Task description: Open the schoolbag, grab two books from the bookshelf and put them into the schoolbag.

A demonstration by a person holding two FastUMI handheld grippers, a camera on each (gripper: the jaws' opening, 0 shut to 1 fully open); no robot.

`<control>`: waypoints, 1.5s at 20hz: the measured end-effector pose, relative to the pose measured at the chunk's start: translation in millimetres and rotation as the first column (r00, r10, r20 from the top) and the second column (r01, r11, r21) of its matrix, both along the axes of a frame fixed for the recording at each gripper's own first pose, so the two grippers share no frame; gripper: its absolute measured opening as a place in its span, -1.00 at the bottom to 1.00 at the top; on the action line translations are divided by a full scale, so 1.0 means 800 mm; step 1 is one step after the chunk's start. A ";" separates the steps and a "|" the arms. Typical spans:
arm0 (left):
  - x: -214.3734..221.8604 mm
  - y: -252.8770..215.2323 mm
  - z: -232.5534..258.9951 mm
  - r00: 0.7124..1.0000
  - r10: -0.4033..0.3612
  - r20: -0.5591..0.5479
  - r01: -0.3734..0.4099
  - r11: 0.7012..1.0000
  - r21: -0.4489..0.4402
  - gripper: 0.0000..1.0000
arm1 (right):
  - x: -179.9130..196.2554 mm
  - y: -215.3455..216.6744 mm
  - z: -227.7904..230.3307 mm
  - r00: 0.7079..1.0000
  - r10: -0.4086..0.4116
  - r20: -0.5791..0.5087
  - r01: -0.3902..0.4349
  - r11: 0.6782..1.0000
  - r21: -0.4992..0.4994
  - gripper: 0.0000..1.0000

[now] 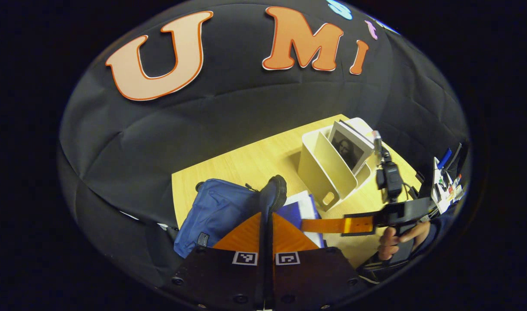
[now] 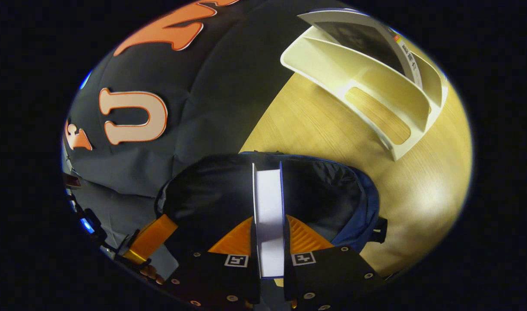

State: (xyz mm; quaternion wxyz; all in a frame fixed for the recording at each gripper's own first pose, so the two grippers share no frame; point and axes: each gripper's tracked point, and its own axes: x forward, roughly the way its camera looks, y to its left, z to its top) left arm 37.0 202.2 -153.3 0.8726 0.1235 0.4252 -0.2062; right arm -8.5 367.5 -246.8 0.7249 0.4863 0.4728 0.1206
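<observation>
My right gripper (image 2: 269, 224) clamped a book (image 2: 268, 216) edge-on over the open schoolbag (image 2: 358, 203); my left gripper (image 1: 266, 220) pinched the bag's rim. Another book (image 1: 351, 147) leaned in the bookshelf (image 1: 321, 166) on the table (image 1: 254, 162).

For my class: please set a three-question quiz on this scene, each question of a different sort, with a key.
1. True or false: the right claw grips a book.
2. What does the left claw pinch?
3. The bag is: A zipped shut; B open; C on the floor.
Key: 1 true; 2 the bag's rim; 3 B.
</observation>
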 end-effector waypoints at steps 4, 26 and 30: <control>-0.008 -0.006 -0.006 1.000 -0.021 -0.012 0.021 0.999 -0.031 -0.98 | 0.007 0.035 -0.025 0.999 0.026 0.019 -0.026 0.999 -0.025 -0.57; -0.017 -0.012 -0.029 0.999 0.015 -0.048 -0.018 0.998 -0.060 -0.97 | 0.037 -0.114 0.045 0.953 0.259 0.158 -0.153 0.858 -0.490 0.93; -0.019 -0.013 -0.032 0.998 0.014 -0.053 -0.017 0.998 -0.060 -0.98 | 0.055 -0.173 0.081 0.940 0.291 0.179 -0.124 0.778 -0.616 0.94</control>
